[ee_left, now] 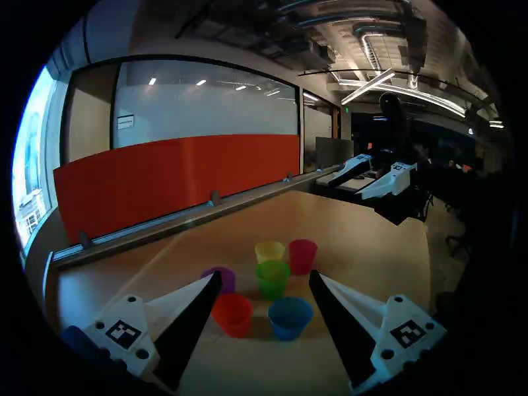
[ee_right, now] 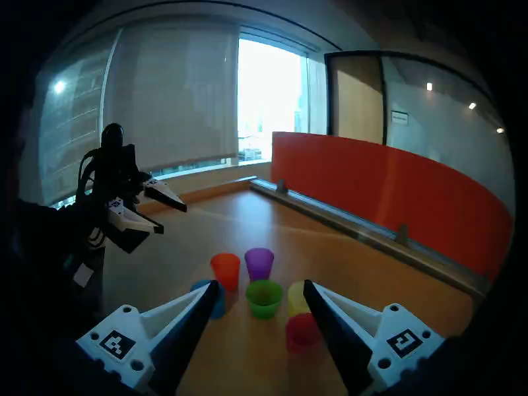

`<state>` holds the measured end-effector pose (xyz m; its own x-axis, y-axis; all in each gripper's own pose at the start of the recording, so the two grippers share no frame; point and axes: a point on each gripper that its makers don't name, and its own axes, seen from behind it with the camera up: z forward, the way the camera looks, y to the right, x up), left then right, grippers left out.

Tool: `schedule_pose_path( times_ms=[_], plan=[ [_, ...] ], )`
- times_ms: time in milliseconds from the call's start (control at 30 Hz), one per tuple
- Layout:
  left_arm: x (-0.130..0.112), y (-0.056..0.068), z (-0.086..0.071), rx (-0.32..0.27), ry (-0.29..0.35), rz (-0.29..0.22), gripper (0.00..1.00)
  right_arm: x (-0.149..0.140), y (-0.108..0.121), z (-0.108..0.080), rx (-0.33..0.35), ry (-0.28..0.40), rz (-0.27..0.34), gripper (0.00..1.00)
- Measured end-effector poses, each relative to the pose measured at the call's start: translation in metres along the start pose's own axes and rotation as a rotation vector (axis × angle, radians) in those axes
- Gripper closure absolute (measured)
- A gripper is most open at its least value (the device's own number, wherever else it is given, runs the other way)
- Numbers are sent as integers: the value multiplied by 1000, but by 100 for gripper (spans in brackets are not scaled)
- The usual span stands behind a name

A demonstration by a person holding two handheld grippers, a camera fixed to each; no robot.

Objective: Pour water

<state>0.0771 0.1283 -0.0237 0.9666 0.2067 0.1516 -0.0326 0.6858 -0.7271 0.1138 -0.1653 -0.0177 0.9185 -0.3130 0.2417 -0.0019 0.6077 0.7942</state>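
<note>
The left gripper (ee_left: 264, 273) hangs over a light wooden table (ee_left: 369, 251) with its jaws spread wide, holding and touching nothing. The right gripper (ee_right: 261, 284) has its jaws wide open too, and they are empty. In the left gripper view, small plastic cups stand upright and close together on the table: an orange cup (ee_left: 232, 314) and a blue cup (ee_left: 290, 318) nearest, a purple cup (ee_left: 224, 277) on the left, a green cup (ee_left: 272, 278) in the middle, and a yellow cup (ee_left: 269, 251) and a red cup (ee_left: 302, 255) farthest.
</note>
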Motion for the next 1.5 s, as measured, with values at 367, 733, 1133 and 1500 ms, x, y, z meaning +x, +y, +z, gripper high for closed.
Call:
schedule_pose_path(
  times_ms=[367, 733, 1133, 1500],
  plan=[
    [-24, 16, 16, -73, -46, 53, 2, -19, 10, 14, 3, -46, -14, 1],
    [-57, 26, 35, -117, -117, 93, 2, -33, 17, 26, 9, -70, -5, 1],
    [-84, 36, 50, -163, -173, 89, 2, -41, 23, 38, 16, -84, -1, 1],
    [-110, 42, 63, -174, -234, 110, 2, -44, 26, 42, 23, -83, 3, 1]
  ],
)
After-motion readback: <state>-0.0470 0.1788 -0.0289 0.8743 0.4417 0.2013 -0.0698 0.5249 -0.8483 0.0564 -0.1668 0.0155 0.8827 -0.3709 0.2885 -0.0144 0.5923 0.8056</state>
